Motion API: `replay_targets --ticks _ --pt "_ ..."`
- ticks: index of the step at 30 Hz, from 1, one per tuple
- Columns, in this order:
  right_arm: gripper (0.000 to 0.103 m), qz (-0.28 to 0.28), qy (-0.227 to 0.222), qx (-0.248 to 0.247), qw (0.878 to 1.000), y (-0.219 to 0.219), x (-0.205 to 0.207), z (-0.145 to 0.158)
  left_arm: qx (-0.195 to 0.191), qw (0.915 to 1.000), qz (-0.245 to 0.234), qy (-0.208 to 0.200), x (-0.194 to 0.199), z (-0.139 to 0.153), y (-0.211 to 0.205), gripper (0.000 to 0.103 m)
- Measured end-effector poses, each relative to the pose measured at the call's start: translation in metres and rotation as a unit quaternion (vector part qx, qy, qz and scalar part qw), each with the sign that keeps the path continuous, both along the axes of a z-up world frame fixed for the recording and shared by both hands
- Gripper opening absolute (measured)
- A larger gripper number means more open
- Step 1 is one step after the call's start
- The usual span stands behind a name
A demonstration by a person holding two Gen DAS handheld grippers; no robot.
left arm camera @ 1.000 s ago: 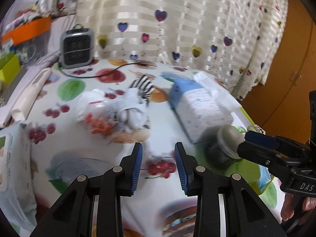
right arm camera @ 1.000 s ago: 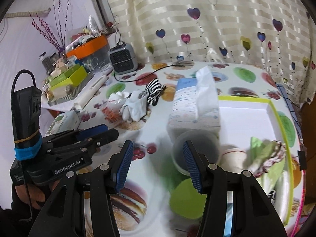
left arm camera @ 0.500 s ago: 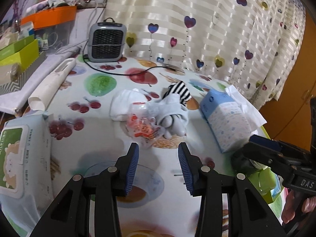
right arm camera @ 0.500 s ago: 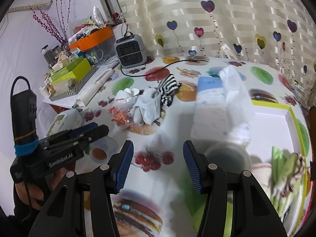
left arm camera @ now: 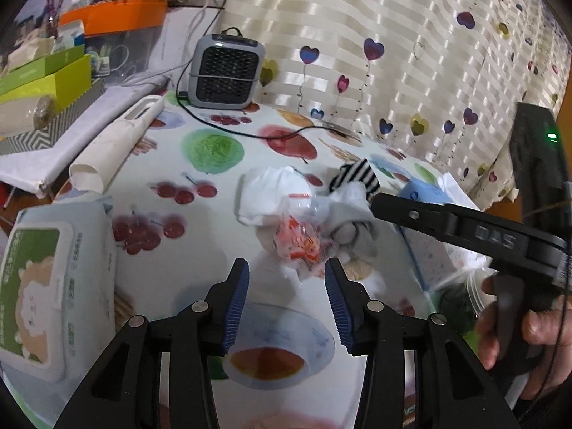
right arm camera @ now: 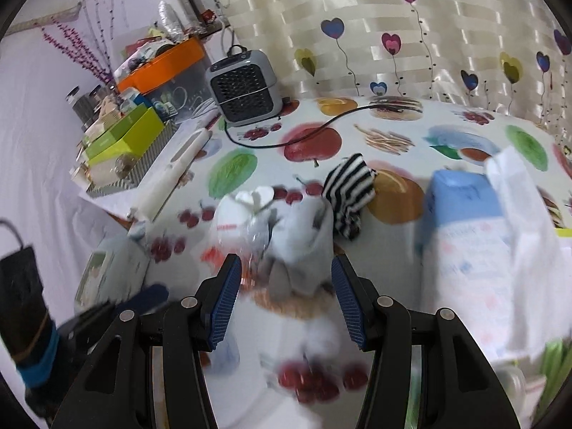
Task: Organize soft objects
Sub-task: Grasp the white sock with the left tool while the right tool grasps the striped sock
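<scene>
Nearing sock pile [right arm camera: 300, 236] mid-table [left arm camera: 214, 214]: left tool [left arm camera: 286, 300] opening, right tool [right arm camera: 286, 293] gaping, both empty. Risk: tools colliding, snagging plastic bag [left arm camera: 296, 239] instead of sock.

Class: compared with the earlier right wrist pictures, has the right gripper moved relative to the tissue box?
Yes. The right gripper has shifted left, away from the tissue box, toward the sock pile.
</scene>
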State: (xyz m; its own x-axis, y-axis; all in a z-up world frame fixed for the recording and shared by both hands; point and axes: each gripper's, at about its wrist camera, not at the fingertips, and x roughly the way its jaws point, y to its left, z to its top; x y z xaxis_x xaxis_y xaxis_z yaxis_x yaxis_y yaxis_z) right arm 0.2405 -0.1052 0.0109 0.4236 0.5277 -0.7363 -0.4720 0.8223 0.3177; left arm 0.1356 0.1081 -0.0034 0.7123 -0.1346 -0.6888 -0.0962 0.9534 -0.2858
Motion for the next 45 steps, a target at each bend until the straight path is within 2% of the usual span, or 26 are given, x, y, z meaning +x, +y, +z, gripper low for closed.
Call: replay_targets --ticks 6,10,16,18,20,22,24,28,39,45 --pt "0.054 -0.031 -0.008 0.003 0.999 0.008 0.032 0.007 0.002 0.9992 0.038 -0.015 0.026 0.011 0.012 0.047" --pt "0.054 -0.052 -0.012 -0.006 0.999 0.013 0.057 0.007 -0.003 0.9985 0.054 -0.011 0.054 0.010 0.013 0.049" --pt "0.054 -0.092 0.036 -0.035 0.994 0.020 0.092 -0.025 -0.013 0.9953 0.095 0.013 0.093 -0.012 0.024 0.049" --pt "0.054 -0.092 0.055 -0.037 0.994 0.021 0.096 -0.036 -0.018 0.9956 0.090 0.019 0.104 -0.020 0.025 0.049" --pt "0.049 -0.083 0.061 -0.041 0.994 0.024 0.093 -0.044 -0.014 0.9970 0.071 0.028 0.110 -0.025 0.020 0.048" --pt "0.031 -0.077 0.054 -0.050 0.994 0.027 0.087 -0.045 -0.014 0.9983 0.046 0.033 0.111 -0.030 0.012 0.036" --pt "0.025 -0.061 0.059 -0.055 0.995 0.030 0.081 -0.045 -0.011 0.9987 0.035 0.037 0.107 -0.033 0.006 0.034" --pt "0.022 -0.041 0.054 -0.087 0.994 0.036 0.063 -0.044 -0.010 0.9989 0.015 0.043 0.090 -0.032 -0.004 0.030" --pt "0.022 0.004 0.046 -0.130 0.990 0.021 -0.008 -0.043 0.006 0.9980 -0.035 0.052 0.016 -0.029 -0.028 0.029" --pt "0.022 0.021 0.040 -0.135 0.990 0.008 -0.049 -0.044 0.015 0.9963 -0.067 0.052 -0.026 -0.026 -0.044 0.029"
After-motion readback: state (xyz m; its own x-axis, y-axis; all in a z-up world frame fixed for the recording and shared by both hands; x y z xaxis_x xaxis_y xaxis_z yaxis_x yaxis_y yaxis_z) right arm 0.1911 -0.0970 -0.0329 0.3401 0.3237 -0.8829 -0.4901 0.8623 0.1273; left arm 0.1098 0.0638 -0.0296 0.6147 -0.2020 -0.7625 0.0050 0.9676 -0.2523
